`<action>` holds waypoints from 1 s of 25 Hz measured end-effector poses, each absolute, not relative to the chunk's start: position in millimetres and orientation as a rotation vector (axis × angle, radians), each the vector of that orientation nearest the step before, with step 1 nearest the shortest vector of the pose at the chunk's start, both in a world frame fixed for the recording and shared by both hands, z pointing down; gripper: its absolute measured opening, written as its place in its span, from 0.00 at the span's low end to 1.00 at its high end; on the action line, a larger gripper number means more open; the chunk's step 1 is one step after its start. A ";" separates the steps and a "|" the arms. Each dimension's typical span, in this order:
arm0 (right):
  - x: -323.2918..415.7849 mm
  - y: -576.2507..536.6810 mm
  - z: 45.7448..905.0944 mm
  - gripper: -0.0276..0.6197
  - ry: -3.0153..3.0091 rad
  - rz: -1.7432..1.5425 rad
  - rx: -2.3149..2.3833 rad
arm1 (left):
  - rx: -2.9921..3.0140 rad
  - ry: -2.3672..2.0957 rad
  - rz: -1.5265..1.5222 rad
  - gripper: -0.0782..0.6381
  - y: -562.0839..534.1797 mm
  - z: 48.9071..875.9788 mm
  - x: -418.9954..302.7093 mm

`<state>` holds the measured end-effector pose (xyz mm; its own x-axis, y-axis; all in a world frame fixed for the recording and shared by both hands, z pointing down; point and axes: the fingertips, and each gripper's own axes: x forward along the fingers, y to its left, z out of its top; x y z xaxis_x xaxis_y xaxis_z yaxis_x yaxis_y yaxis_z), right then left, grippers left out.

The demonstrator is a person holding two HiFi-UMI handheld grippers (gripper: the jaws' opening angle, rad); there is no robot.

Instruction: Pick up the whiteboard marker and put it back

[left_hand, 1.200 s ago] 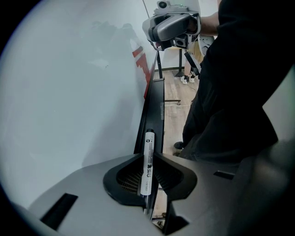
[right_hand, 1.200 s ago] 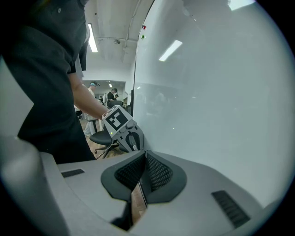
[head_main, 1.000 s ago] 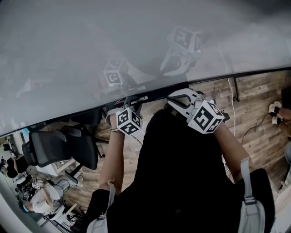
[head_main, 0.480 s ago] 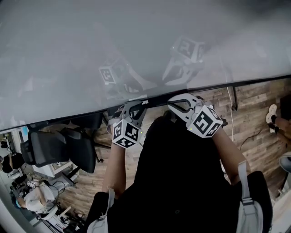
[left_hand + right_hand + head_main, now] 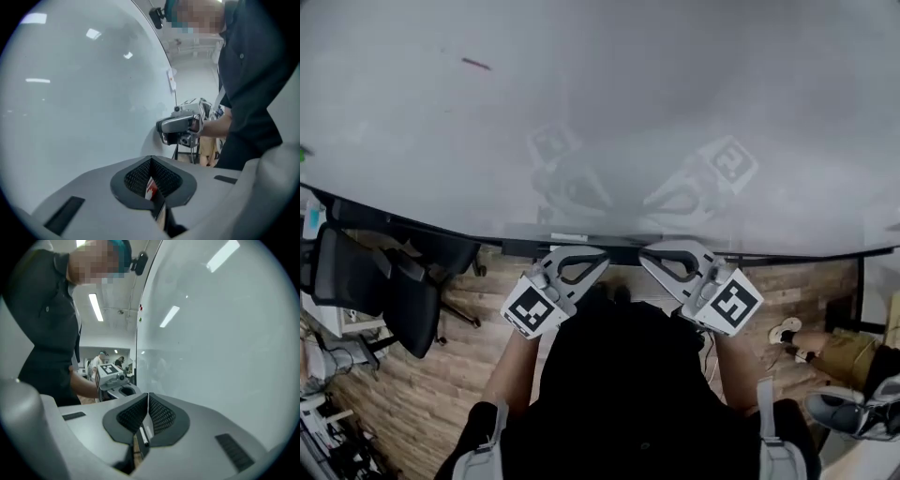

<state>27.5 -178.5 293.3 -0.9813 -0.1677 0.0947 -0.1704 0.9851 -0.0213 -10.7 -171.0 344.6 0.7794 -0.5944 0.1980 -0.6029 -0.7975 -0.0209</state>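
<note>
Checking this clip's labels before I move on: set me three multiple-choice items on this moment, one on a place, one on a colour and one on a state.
1. In the head view, where is the office chair?
A) left side
B) right side
C) top centre

2. What colour is the office chair?
A) red
B) black
C) white

3. How do the tongs of the right gripper stand?
A) shut on a marker
B) wide open
C) shut, with nothing between them

Answers:
1 A: the chair shows at the left of that view, on the wooden floor.
2 B: its back and seat are black.
3 C: in the right gripper view the pads meet with nothing between them.
</note>
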 end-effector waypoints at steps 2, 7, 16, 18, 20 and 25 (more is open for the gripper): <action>33.1 -176.7 279.3 0.07 -3.082 0.116 0.256 | 2.893 -0.941 0.064 0.13 -167.6 319.1 -12.0; 51.6 -177.7 277.6 0.07 -3.097 0.048 0.223 | 2.858 -0.879 -0.261 0.13 -152.3 282.7 -26.6; 59.6 -151.5 286.9 0.07 -3.156 0.213 0.236 | 2.844 -0.773 -0.155 0.12 -108.8 298.8 -18.8; 55.4 -142.9 289.5 0.07 -3.177 0.265 0.235 | 2.871 -0.775 -0.136 0.12 -102.4 296.0 -19.9; 49.3 -134.3 293.5 0.07 -3.171 0.290 0.255 | 2.913 -0.755 -0.119 0.13 -93.3 289.7 -23.0; 15.0 -101.2 287.6 0.07 -3.144 0.273 0.313 | 2.917 -0.721 -0.206 0.12 -59.5 269.5 -63.3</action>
<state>15.0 -101.2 287.6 -0.9801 -0.1981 -0.0125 -0.1929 0.9657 -0.1738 -63.3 -59.5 269.5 0.8767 -0.4704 -0.1009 -0.4527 -0.8776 0.1578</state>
